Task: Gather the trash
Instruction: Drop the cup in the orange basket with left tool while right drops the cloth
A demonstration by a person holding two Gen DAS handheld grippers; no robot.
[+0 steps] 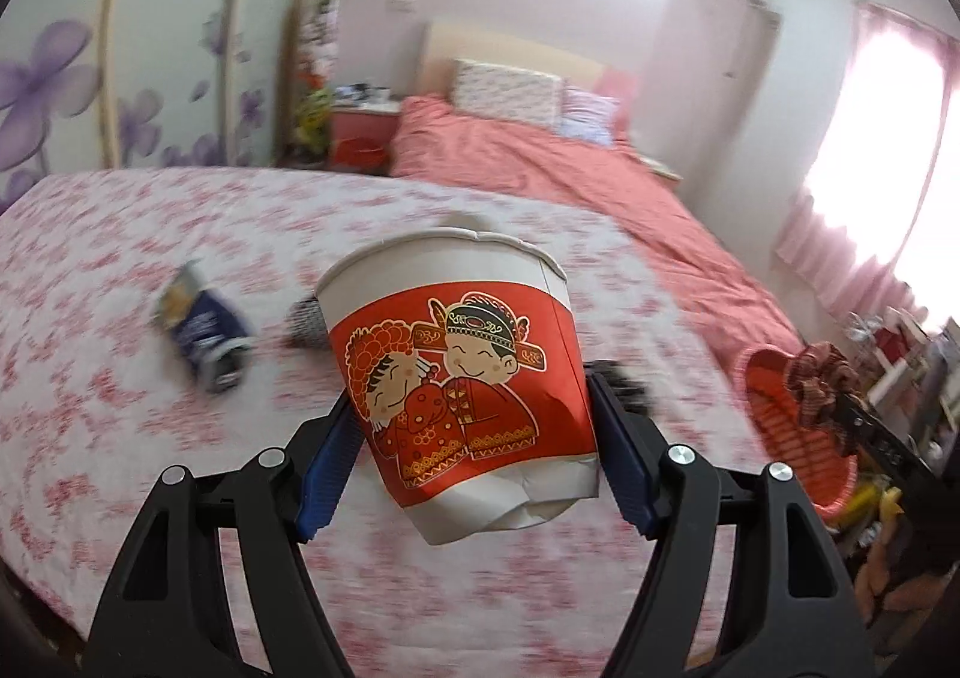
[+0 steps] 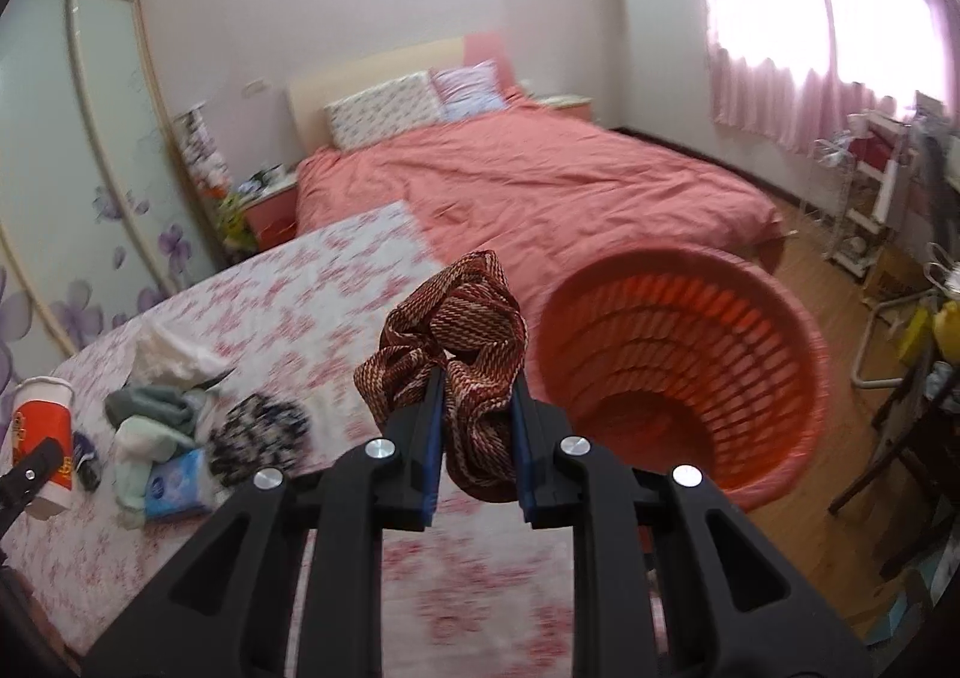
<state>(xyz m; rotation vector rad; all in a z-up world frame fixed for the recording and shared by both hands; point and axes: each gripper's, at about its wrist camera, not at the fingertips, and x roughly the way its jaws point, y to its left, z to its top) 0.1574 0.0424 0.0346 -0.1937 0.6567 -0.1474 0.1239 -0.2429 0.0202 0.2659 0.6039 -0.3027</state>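
Paper cup with red cartoon band, we see it clamped between jaws of left gripper above flowered bed, right gripper jaws closed on brown patterned cloth, red basket just beside.

The paper cup looks matt white with a glossy red printed band, its base crumpled. The scrunchie is woven cloth, ribbed and rough. At three o'clock from it, the basket is slatted orange plastic, faintly shiny. The floral sheet is matt cloth; each gripper's fingers are matt black plastic with ridged blue pads.
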